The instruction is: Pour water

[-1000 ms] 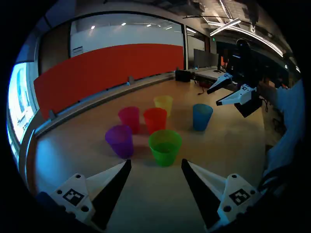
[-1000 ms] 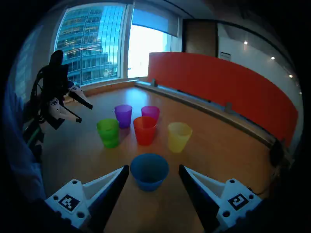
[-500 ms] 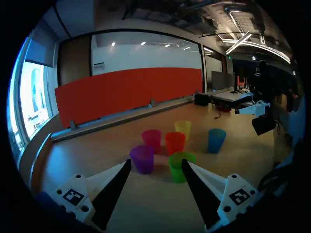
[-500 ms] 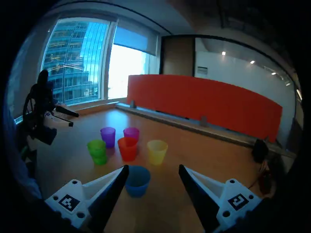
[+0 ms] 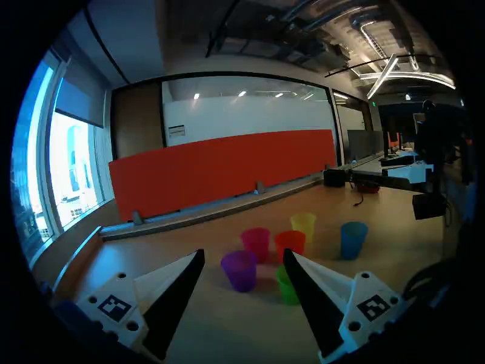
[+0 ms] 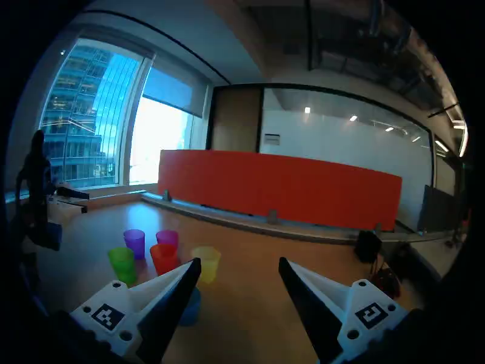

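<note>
Hovering over the wooden worktop (image 5: 242, 330), left gripper (image 5: 242, 259) spread wide, empty. Right gripper (image 6: 239, 267) also wide, empty. Cups clustered on worktop: purple cup (image 5: 240, 271), pink cup (image 5: 256, 242), orange cup (image 5: 290, 242), yellow cup (image 5: 303, 225), green cup (image 5: 282, 290) partly behind a finger. Blue cup (image 5: 353, 239) stands slightly apart.

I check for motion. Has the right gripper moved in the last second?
Yes. The right gripper has drawn back and tilted up: the blue cup, earlier between its fingers, now sits smaller, lower left, half behind a finger.
</note>
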Action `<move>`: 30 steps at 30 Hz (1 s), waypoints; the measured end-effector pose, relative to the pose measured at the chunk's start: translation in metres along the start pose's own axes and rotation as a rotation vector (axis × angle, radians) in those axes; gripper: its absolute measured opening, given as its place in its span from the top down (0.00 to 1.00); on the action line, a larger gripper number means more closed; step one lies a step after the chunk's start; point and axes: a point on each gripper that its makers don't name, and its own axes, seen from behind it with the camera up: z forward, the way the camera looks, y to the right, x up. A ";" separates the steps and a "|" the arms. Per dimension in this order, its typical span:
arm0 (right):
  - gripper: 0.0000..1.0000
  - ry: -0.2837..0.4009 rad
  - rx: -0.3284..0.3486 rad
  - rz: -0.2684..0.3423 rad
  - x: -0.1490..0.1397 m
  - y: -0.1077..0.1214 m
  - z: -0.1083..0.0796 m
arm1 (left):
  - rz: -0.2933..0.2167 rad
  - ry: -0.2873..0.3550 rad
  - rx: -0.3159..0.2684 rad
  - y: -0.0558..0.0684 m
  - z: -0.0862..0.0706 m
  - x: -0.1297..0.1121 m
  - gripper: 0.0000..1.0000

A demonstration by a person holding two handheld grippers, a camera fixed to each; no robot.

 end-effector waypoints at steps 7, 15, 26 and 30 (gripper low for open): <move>0.01 0.072 -0.089 0.036 0.010 0.010 -0.007 | 0.000 0.071 0.060 0.000 -0.003 0.015 0.04; 0.01 0.146 -0.182 0.082 0.015 0.023 -0.012 | -0.014 0.110 0.157 -0.012 -0.004 0.015 0.04; 0.01 0.177 -0.289 0.051 0.011 0.036 -0.013 | -0.041 0.130 0.277 -0.027 -0.002 0.005 0.04; 0.01 0.190 -0.314 0.062 0.015 0.040 -0.014 | -0.061 0.125 0.287 -0.029 0.003 0.002 0.04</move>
